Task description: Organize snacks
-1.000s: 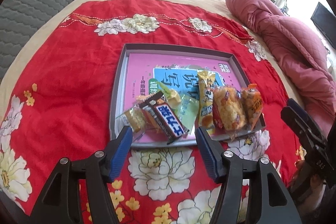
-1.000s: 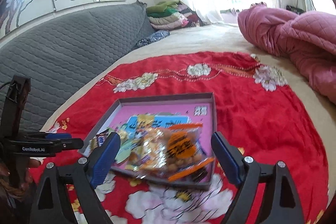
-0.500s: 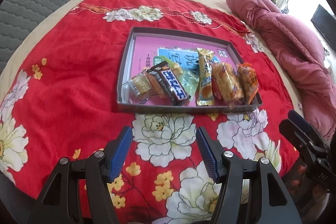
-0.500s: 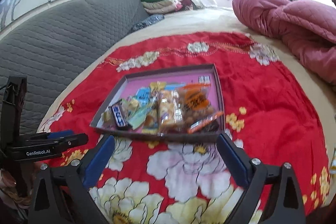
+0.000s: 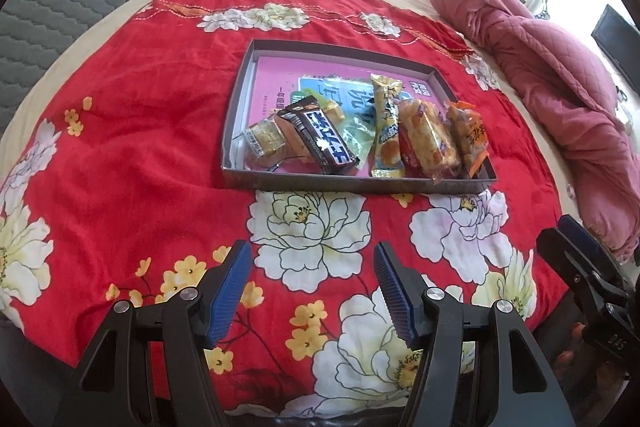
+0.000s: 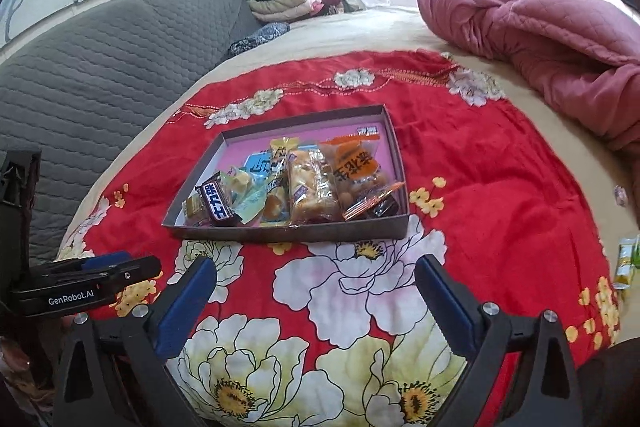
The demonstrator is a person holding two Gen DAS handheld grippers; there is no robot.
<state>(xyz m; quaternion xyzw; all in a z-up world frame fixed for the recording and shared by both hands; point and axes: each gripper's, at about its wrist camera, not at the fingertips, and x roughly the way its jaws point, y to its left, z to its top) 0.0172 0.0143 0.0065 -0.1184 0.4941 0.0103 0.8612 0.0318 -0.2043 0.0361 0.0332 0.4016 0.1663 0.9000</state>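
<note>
Several wrapped snacks [image 5: 360, 139] lie bunched along near edge of grey tray [image 5: 236, 115] on red cloth [image 5: 120, 147]. Left gripper [image 5: 312, 287] half-open, empty; right gripper [image 6: 316, 303] wide, just opened, empty. Only right-wrist view shows stray packet [image 6: 626, 259] at cloth edge.

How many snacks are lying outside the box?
1: a yellow-green packet lies by the right edge of the red cloth, well apart from the box. Others may be out of view.
</note>
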